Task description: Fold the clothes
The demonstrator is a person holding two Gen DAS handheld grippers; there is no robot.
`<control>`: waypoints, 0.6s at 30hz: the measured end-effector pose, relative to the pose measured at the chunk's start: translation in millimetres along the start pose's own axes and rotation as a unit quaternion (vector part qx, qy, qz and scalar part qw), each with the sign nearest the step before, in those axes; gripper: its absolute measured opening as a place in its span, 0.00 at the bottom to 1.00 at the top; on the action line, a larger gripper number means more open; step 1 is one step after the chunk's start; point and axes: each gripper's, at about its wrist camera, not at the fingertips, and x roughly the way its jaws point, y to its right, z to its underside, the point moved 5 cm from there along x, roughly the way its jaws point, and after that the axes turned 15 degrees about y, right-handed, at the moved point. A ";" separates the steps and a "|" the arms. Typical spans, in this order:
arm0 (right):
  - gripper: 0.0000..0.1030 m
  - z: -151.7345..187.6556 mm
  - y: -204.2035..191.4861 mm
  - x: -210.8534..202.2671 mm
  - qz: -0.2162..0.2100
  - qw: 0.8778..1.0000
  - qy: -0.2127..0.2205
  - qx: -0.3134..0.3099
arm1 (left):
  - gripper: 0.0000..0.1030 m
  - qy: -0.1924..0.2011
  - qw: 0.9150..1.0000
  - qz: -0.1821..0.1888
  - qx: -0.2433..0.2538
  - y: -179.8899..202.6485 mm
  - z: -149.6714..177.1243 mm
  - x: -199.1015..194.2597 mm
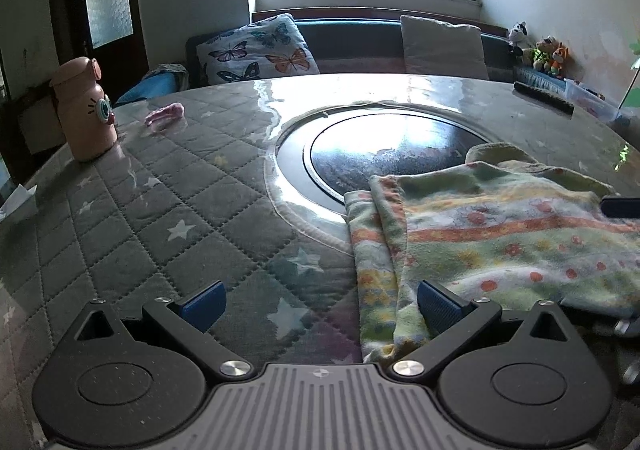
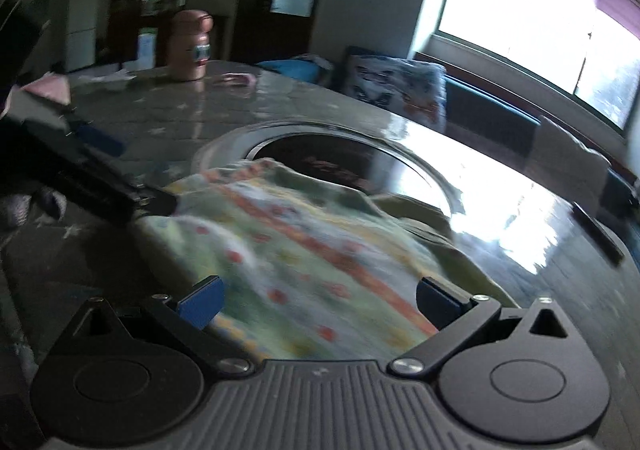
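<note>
1. Far left on quilted table cover [image 1: 168, 210]: pink flask [image 1: 82, 110], upright, well apart from the work.
2. Left gripper [image 1: 320, 306]: jaws wide apart, gripping nothing; right blue pad [image 1: 438, 310] touching or just over garment edge.
3. Centre: dark round inset [image 1: 392, 154], partly overlapped by cloth.
4. Patterned garment [image 1: 500, 242]: lying on table's near right side, bunched, left edge doubled over; fold stage not determinable.
5. Right gripper [image 2: 318, 302]: jaws spread, hovering above garment [image 2: 304, 250]; view blurred, contact possibly absent.
6. Risks: single-layer pinch dragging cloth askew; slick plastic overlay letting garment slide toward inset; grippers colliding at shared edge.
</note>
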 end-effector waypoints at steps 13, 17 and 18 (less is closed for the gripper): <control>1.00 -5.5 -25.0 12.6 -0.017 1.000 0.013 -0.023 | 1.00 -0.004 1.000 -0.023 -0.020 -21.7 -1.3 2.0; 1.00 -11.3 -36.8 13.7 -0.037 0.999 0.018 -0.035 | 1.00 -0.005 0.999 -0.024 -0.031 -25.3 -3.0 2.0; 1.00 -12.2 -39.9 14.2 -0.043 0.998 0.018 -0.036 | 1.00 -0.005 0.999 -0.025 -0.034 -25.8 -3.6 2.2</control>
